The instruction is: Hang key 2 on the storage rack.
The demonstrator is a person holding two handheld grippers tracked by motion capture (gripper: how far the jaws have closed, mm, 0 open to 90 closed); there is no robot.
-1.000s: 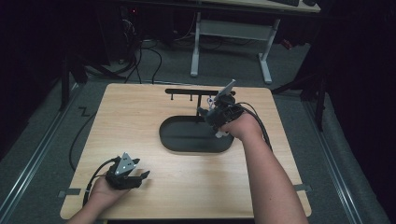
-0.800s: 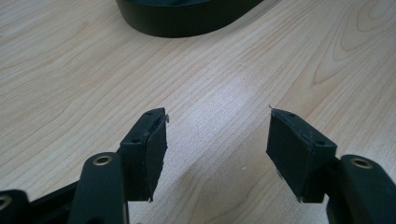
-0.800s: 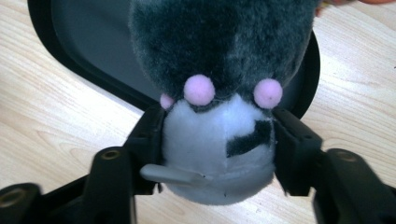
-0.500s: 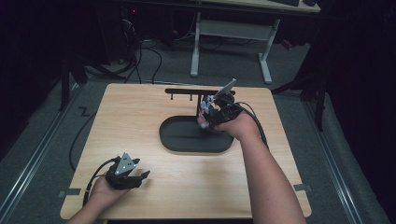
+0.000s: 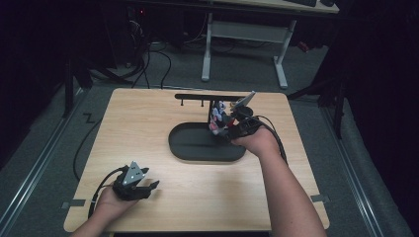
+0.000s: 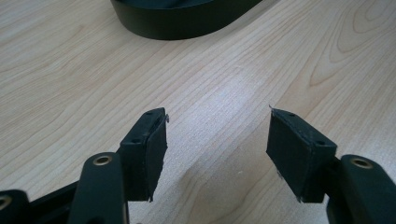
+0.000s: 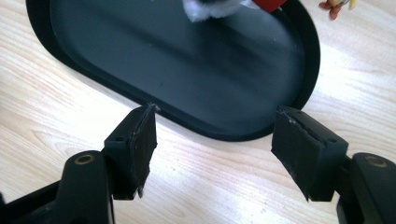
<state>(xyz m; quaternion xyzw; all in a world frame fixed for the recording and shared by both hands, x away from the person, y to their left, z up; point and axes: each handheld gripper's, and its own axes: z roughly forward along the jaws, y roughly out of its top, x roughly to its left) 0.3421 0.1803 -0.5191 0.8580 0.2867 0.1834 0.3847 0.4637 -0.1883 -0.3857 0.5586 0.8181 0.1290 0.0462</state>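
**Between the pads: nothing on either side; toy hangs at the stand over the tray**

Between the right gripper's (image 7: 212,154) pads there's bare wood & the near rim of the black oval tray (image 7: 187,121); jaws have just been opening, now wide, nothing held. Right gripper view also catches a white fluffy bit w/ a red patch (image 7: 219,7) at the top edge, over the tray's far end, plus a small orange piece (image 7: 334,7) beyond the rim on the table; too cropped to tell what each is. Tray floor itself looks bare from here.

High view gives what that one can't: the right gripper (image 5: 228,127) sits at the tray's far right end, just beside a small multicoloured toy (image 5: 217,116) hanging by the post of a black T-shaped stand (image 5: 210,96). Whether the toy touches the tray, can't tell.

Left gripper (image 6: 217,154): jaws wide, pads apart over bare table (image 6: 70,70), nothing btwn them; tray's edge ahead at the top. High view puts the left gripper (image 5: 146,190) at the near left of the table, well apart from the tray, hand (image 5: 111,202) resting on the wood.
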